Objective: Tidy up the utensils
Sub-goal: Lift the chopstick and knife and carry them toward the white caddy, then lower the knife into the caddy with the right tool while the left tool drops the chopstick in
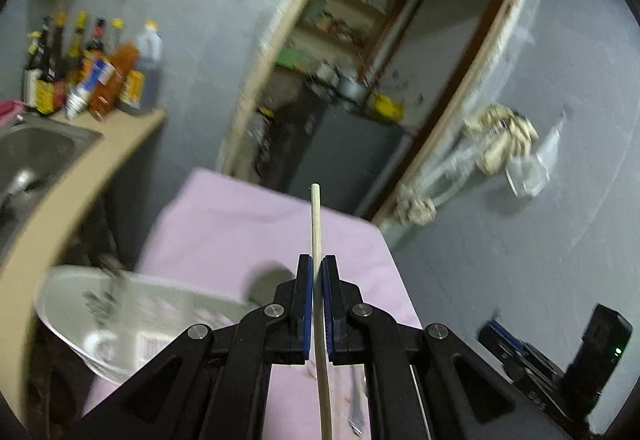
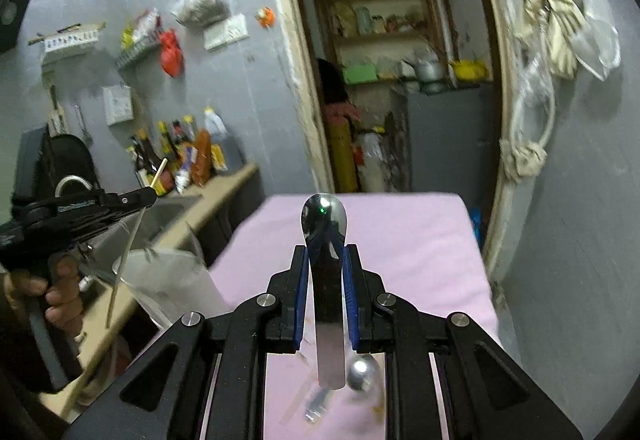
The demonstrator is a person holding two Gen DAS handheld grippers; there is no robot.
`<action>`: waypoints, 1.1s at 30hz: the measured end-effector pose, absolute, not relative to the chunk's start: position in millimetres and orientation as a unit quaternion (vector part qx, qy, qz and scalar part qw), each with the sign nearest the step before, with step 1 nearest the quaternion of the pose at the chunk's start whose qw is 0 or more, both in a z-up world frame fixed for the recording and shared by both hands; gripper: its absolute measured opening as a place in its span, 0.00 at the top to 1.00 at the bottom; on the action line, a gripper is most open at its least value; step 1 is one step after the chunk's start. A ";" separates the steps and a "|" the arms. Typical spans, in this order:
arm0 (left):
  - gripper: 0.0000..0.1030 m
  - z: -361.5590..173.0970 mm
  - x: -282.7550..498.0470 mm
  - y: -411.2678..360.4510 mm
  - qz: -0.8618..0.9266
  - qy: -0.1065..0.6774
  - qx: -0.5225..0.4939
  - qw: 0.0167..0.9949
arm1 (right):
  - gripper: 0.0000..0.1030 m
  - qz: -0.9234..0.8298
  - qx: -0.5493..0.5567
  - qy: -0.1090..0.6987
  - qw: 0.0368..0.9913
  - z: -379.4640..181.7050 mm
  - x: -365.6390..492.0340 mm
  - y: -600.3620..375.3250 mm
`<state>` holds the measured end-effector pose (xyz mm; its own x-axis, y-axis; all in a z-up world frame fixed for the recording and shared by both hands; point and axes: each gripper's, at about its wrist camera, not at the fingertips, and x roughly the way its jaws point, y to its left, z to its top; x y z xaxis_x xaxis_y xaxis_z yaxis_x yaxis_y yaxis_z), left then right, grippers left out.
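Above the pink-covered table point(image 2: 420, 240), left gripper point(image 1: 318, 272) clamps a chopstick point(image 1: 316, 224), right gripper point(image 2: 326, 260) a metal spoon point(image 2: 322, 216); next, likely lower both into the clear container point(image 2: 168, 280) at the left edge.

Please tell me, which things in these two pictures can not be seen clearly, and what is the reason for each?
- Thin wooden chopstick in the left gripper: lower end cut off by the left wrist view's bottom edge.
- Clear plastic container: motion blur hides its contents, left wrist view.
- Shiny metal spoon in the right gripper.
- Loose utensils on the pink cloth: blurred, partly behind that gripper's frame, right wrist view.
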<state>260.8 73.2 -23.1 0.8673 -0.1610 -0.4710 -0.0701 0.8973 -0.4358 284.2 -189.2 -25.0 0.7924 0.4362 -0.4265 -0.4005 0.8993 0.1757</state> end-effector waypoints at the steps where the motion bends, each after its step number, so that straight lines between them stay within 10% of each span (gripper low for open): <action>1: 0.95 -17.2 260.0 84.6 -0.011 0.244 -0.227 0.943 | 0.86 0.231 0.036 0.225 0.946 -16.9 284.0 -180.8; 14: 0.95 -12.0 258.0 209.5 0.142 0.146 -0.282 0.937 | 0.86 0.342 0.071 0.155 0.924 35.0 289.3 -86.4; 33: 0.95 -59.3 271.1 201.4 0.154 0.169 -0.223 0.947 | 0.85 0.350 0.058 0.272 0.894 -57.3 328.7 -10.3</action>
